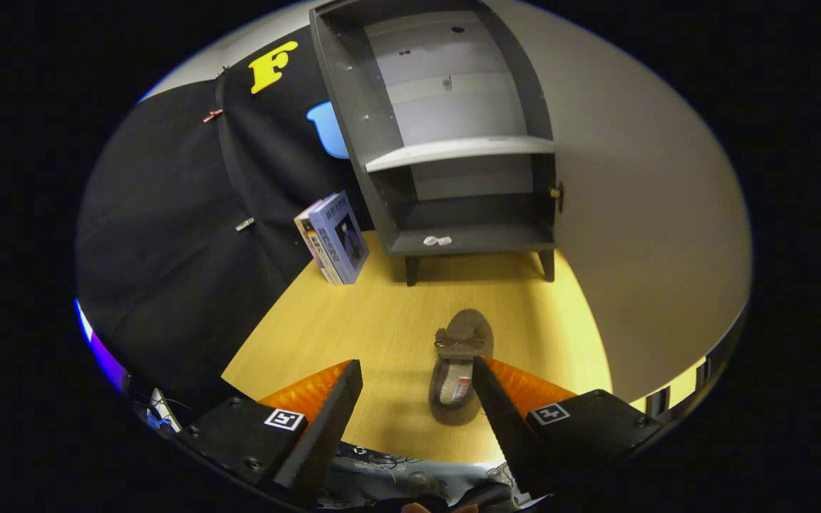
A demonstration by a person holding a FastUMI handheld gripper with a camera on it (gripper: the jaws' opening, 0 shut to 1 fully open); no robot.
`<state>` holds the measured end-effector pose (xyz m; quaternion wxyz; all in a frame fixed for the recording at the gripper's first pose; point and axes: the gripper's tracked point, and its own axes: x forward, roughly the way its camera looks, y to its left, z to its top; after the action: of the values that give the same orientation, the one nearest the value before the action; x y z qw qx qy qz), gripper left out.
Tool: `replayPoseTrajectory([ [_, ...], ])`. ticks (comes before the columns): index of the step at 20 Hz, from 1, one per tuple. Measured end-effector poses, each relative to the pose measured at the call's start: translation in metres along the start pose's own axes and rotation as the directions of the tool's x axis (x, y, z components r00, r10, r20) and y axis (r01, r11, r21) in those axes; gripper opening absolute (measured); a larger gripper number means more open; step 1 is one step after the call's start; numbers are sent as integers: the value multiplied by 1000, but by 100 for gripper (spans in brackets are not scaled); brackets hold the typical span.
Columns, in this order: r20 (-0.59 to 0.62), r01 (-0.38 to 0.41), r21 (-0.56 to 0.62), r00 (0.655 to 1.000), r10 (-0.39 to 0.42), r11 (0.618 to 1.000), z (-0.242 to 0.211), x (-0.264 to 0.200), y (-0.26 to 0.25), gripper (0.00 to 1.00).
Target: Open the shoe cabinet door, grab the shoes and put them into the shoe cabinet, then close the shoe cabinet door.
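wooden floor: shoe toe toward cabinet, between spread tongs.

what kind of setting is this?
Likely a staged recording booth, not a home: black cloth wall, an open shoe cabinet on a wooden surface, one shoe just ahead of the open gripper.
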<state>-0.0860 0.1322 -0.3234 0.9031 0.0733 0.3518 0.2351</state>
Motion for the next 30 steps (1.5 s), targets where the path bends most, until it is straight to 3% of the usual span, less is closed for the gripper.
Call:
replayPoseTrajectory([
  [4,-89,40,34,995,-37,999,-42,67,-2,99],
  [10,-165,103,-18,981,-105,995,-85,138,-21,97],
  [13,-152,118,-8,981,-118,993,-84,164,-25,81],
  [17,-95,165,-6,982,-165,986,-71,197,-33,78],
  [20,-51,243,0,969,-243,970,-61,210,-54,37],
  [22,-53,236,51,971,-233,970,-60,207,-54,10],
  [25,-58,183,79,982,-179,980,-51,192,-49,10],
  [30,11,132,79,991,-133,988,-6,127,-33,10],
])
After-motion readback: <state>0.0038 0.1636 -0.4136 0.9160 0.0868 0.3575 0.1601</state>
